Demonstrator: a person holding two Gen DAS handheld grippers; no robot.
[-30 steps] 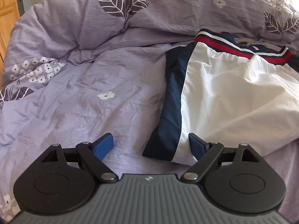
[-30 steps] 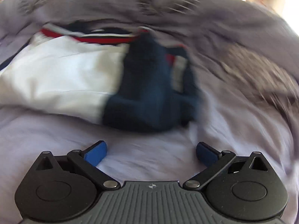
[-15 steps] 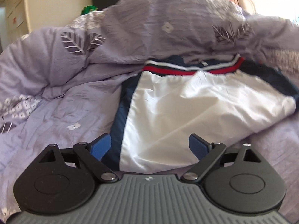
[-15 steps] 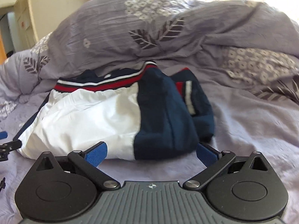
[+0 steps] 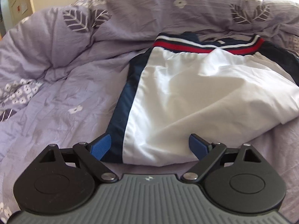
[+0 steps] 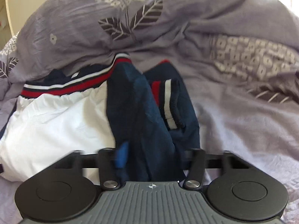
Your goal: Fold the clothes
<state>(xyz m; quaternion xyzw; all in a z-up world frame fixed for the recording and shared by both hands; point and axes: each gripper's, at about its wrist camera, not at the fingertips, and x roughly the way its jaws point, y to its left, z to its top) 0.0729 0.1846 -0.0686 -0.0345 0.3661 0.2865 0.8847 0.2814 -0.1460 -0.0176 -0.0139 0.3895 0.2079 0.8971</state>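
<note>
A white and navy jacket (image 5: 196,97) with a red, white and navy striped hem lies on the purple bedding (image 5: 65,93). My left gripper (image 5: 149,144) is open, its blue fingers either side of the jacket's near white and navy edge. In the right wrist view my right gripper (image 6: 151,156) has closed on the navy part of the jacket (image 6: 142,115), and the cloth bunches between the fingers. A striped cuff (image 6: 169,100) lies on the navy part just beyond it.
A heaped purple duvet with leaf and flower prints (image 6: 149,24) rises behind the jacket. Flat bedding lies to the left (image 5: 46,112) and right (image 6: 243,130). Pale furniture (image 5: 16,1) stands at the far left.
My right gripper moved forward onto the navy part and closed on it. My left gripper edged closer to the jacket's near edge and stayed open.
</note>
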